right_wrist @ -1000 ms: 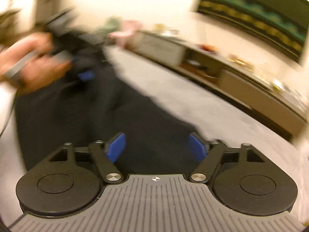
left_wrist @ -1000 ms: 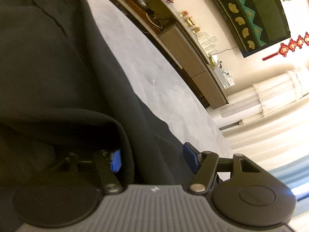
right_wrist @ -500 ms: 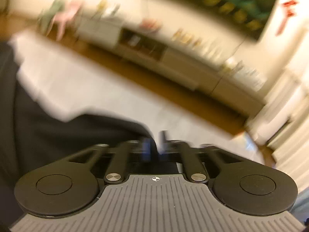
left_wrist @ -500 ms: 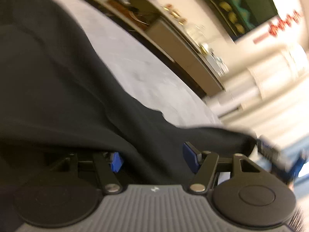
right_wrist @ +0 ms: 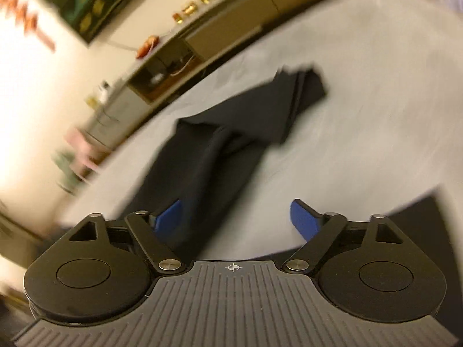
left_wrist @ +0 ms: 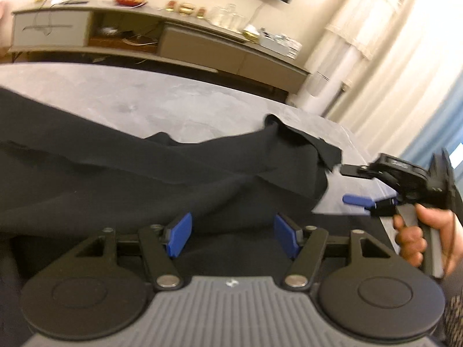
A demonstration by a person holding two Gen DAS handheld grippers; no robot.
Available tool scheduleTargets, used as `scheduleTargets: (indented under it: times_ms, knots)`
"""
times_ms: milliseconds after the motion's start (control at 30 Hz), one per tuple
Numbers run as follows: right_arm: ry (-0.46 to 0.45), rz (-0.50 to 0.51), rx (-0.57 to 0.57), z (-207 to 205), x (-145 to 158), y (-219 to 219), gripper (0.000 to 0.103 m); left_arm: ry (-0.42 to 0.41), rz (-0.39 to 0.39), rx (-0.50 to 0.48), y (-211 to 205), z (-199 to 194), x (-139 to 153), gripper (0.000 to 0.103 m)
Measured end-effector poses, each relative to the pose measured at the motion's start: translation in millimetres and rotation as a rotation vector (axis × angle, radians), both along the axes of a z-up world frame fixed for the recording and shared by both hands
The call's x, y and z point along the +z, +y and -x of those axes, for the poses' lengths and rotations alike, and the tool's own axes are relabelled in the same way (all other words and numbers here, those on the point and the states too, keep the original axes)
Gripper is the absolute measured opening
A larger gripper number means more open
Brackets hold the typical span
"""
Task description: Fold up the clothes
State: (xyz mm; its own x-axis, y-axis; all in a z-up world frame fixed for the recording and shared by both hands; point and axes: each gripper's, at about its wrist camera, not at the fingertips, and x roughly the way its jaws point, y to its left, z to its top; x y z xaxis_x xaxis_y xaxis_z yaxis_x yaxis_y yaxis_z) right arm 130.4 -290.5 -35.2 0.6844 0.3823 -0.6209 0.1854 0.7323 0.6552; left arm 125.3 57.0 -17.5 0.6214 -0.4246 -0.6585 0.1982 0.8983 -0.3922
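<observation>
The black garment [left_wrist: 144, 179] is sprawled across the grey surface [left_wrist: 121, 98] you're working over, rumpled, with a long part running off to the right and ending in a folded-over flap near the surface's far edge. In your right wrist view that same long part [right_wrist: 231, 133] runs away from you, layered at its far end, though the picture there is pretty smeary.

Behind it all there's a long low cabinet [left_wrist: 162, 43] against the wall with a bunch of small stuff on top, too small to tell what, and pale curtains [left_wrist: 385, 57] off to the right.

Your left gripper [left_wrist: 233, 235] sits low over the dark cloth with its jaws spread. Fabric fills the space under and between the blue pads [left_wrist: 179, 235], but they aren't pinching it.

Your right gripper [right_wrist: 233, 219] has its jaws opening, with nothing clamped. One pad sits over the cloth's edge, the other over bare grey surface. From the left camera you can see it out past the garment's flap, just off the cloth, with your right hand [left_wrist: 416, 231] wrapped round its handle.
</observation>
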Motion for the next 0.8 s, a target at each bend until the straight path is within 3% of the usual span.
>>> scheduleTargets:
  times_ms: [100, 133, 200, 233, 267, 300, 400, 500, 600, 700, 733, 800]
  knots:
    - [0.06, -0.151, -0.037, -14, -15, 13, 0.073, 0.038, 0.058, 0.06, 14, -9, -4, 0.064]
    - [0.077, -0.156, -0.033, -26, -21, 18, 0.073, 0.048, 0.071, 0.072, 18, -13, -5, 0.064]
    - [0.086, -0.128, -0.023, -42, -26, 28, 0.061, 0.061, 0.083, 0.09, 22, -17, -6, 0.064]
    - [0.082, -0.107, -0.02, -50, -25, 33, 0.044, 0.068, 0.089, 0.099, 24, -18, -7, 0.064]
    - [0.082, -0.071, -0.01, -59, -24, 41, 0.018, 0.069, 0.092, 0.103, 25, -19, -6, 0.064]
    - [0.08, -0.026, 0.005, -66, -24, 49, 0.003, 0.069, 0.094, 0.108, 27, -20, -6, 0.064]
    - [-0.016, 0.103, 0.013, -61, -8, 67, 0.0, 0.064, 0.118, 0.146, 38, -20, -2, 0.064]
    - [-0.235, 0.137, 0.065, 3, 61, 87, 0.0, 0.057, 0.21, 0.183, 56, -17, 6, 0.064]
    - [-0.316, 0.141, 0.143, 80, 98, 109, 0.0, 0.067, 0.304, 0.163, 60, -14, 11, 0.064]
    - [-0.262, 0.221, 0.147, 121, 67, 124, 0.0, 0.08, 0.283, 0.096, 41, -7, 11, 0.064]
    - [-0.216, 0.245, 0.123, 125, 49, 124, 0.009, 0.091, 0.273, 0.061, 33, -3, 9, 0.064]
    - [-0.133, 0.256, 0.098, 127, 25, 123, 0.012, 0.119, 0.258, 0.003, 18, 8, 6, 0.065]
